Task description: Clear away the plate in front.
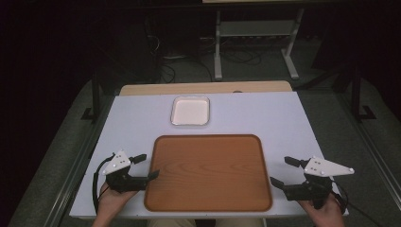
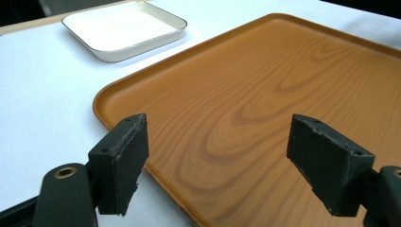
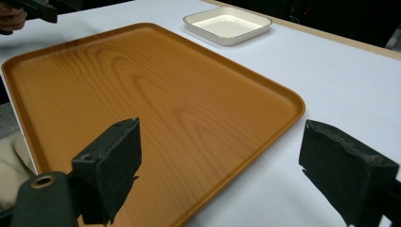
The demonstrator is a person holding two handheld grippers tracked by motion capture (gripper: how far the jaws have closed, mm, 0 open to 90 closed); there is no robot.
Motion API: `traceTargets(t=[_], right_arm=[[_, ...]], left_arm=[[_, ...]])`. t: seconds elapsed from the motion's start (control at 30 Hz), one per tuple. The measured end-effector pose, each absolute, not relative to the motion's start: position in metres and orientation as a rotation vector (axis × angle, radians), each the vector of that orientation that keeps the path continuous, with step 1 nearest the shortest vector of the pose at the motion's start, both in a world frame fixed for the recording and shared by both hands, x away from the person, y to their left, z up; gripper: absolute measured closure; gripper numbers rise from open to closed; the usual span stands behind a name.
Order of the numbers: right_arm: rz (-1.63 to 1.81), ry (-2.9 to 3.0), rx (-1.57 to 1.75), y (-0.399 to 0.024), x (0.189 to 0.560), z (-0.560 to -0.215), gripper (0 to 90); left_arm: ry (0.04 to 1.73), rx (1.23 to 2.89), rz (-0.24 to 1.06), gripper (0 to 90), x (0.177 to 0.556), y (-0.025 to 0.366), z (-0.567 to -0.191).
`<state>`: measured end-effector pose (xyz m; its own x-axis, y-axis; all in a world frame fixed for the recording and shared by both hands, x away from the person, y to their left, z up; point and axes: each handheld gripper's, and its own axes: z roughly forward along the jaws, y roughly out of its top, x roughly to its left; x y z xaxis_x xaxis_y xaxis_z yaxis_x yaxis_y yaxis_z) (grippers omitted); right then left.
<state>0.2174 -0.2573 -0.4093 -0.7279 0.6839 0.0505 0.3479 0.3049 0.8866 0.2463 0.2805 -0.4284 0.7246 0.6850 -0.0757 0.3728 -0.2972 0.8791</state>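
meanwhile both the left gripper [image 1: 144,167] and right gripper [image 1: 285,171] are hovering with fingers wide apart, gripping nothing, flanking the wooden tray [image 1: 208,172] lying before the white dish [image 1: 190,110] on the desk [image 1: 137,118].

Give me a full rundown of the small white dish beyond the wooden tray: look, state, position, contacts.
The small white dish is a shallow square tray with rounded corners and a raised, slightly darker rim; it looks like enamel or plastic. It is empty and sits flat and upright on the white table top, just beyond the far edge of the wooden tray, apart from it with a strip of table between. Nothing but the table touches it; both grippers are near the tray's sides.
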Motion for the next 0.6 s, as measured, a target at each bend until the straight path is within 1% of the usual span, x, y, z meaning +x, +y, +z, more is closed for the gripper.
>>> traceTargets(t=[0.6], right_arm=[[1.392,2.235,0.939,-0.2587,0.2166,-0.4099,13.0]], left_arm=[[0.827,1.893,0.411,21.6,0.2486,0.2824,-0.4244]])
